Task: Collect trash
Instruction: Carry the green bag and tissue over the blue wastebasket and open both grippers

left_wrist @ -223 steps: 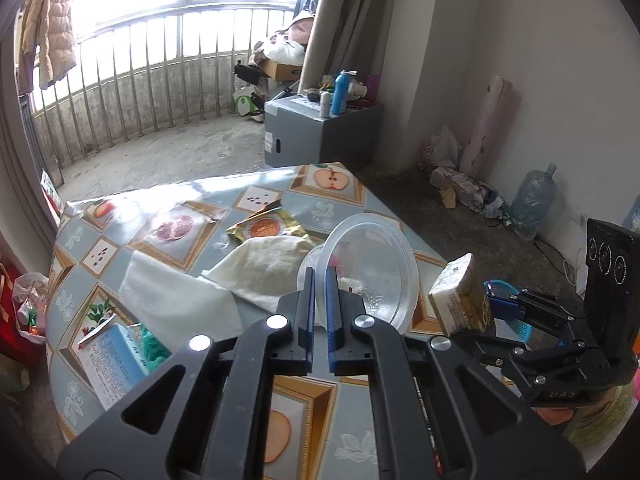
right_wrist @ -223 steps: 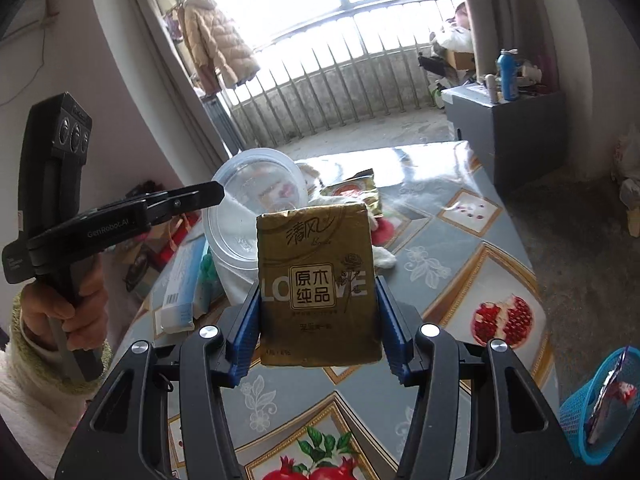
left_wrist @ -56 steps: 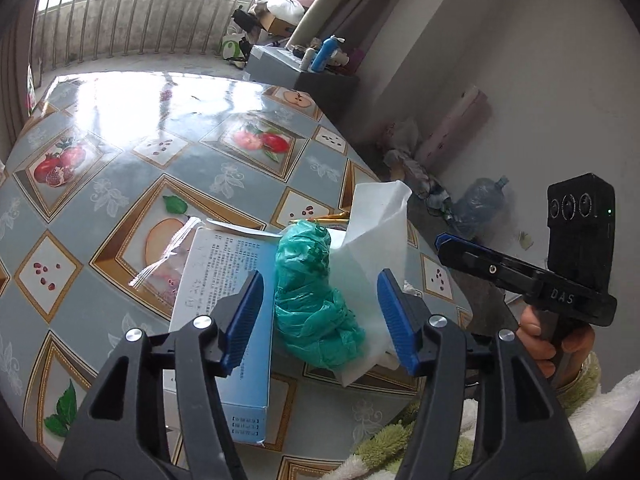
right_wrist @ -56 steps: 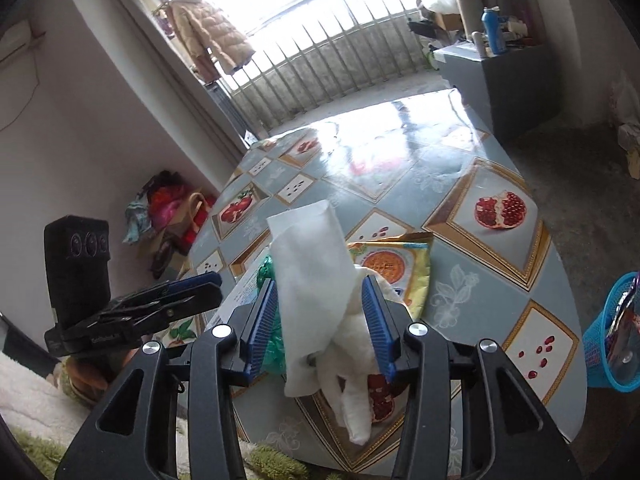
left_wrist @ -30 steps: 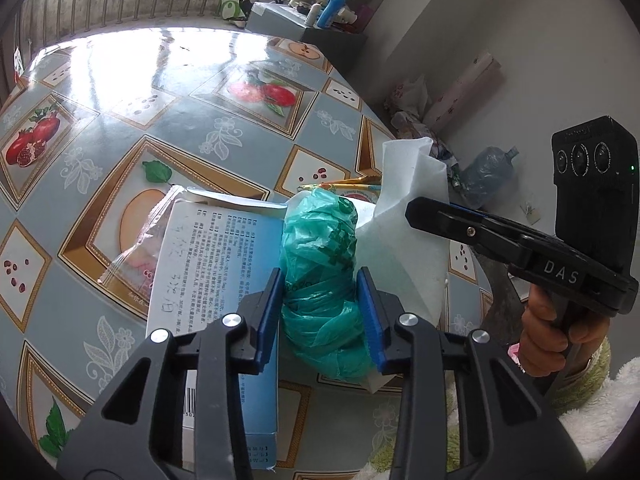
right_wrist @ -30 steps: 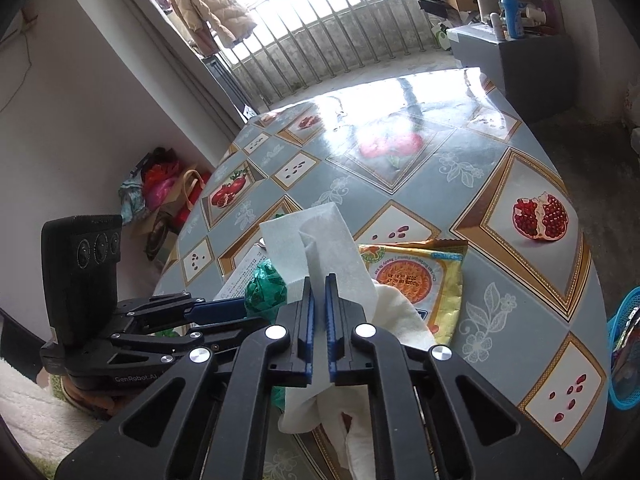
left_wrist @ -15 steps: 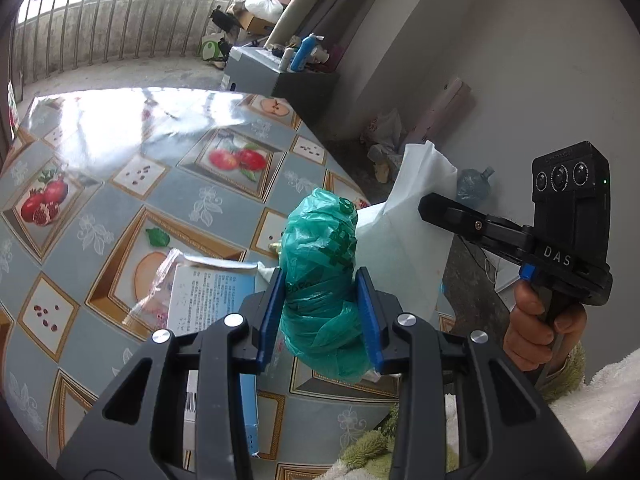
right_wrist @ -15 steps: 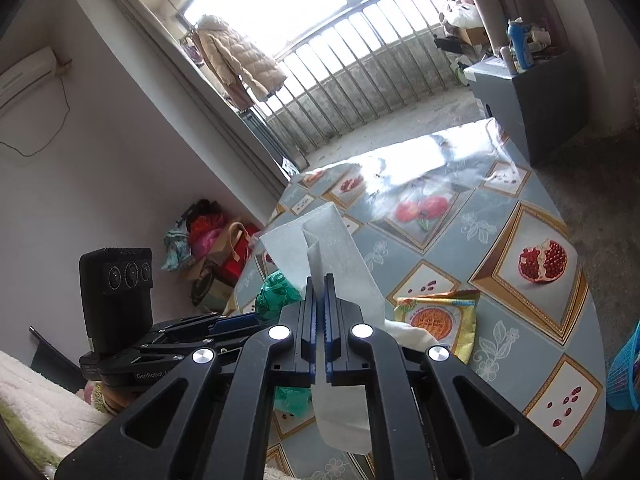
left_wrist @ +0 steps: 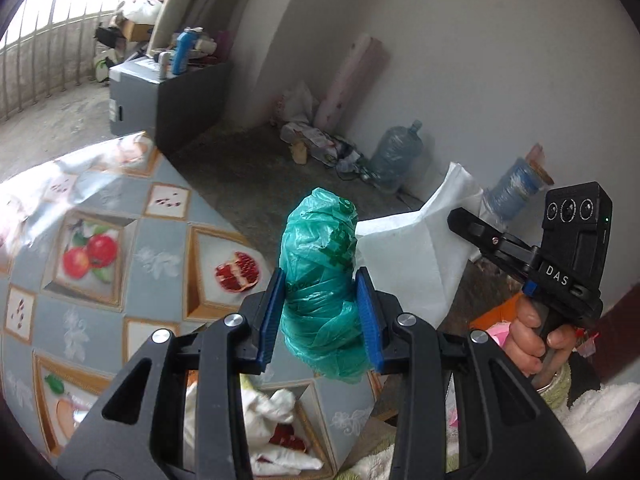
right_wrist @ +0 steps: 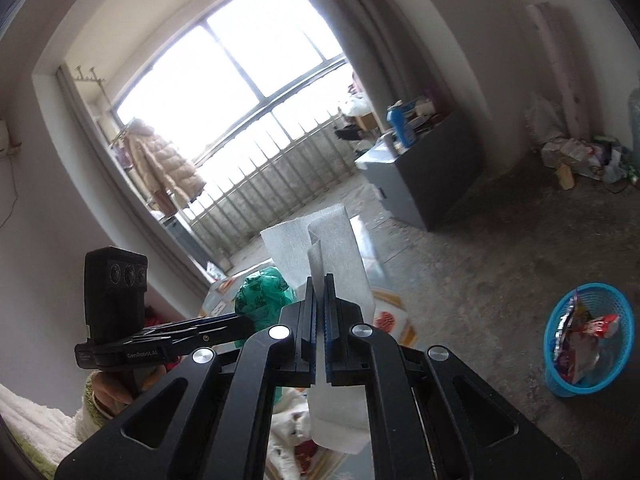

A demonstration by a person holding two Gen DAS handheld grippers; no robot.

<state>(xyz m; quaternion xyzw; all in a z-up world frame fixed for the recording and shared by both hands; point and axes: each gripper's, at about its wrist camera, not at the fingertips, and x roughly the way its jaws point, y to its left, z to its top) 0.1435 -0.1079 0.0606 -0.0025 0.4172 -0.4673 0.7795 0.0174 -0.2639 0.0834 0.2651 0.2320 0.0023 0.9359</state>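
Fingers [left_wrist: 366,312] pinch a crumpled green plastic bag [left_wrist: 322,280], bulging above them.

Daylight enters through the window [right_wrist: 240,72], overexposed at 11 o'clock. Fisheye distortion bends the frame edges; corners are vignetted black. The tablecloth [left_wrist: 80,240] shows motion blur.

Each camera sits close behind its own fingers, above the table [left_wrist: 168,236]. The left faces rightward, the right leftward; both share the grey cabinet [right_wrist: 424,168] beyond the table.
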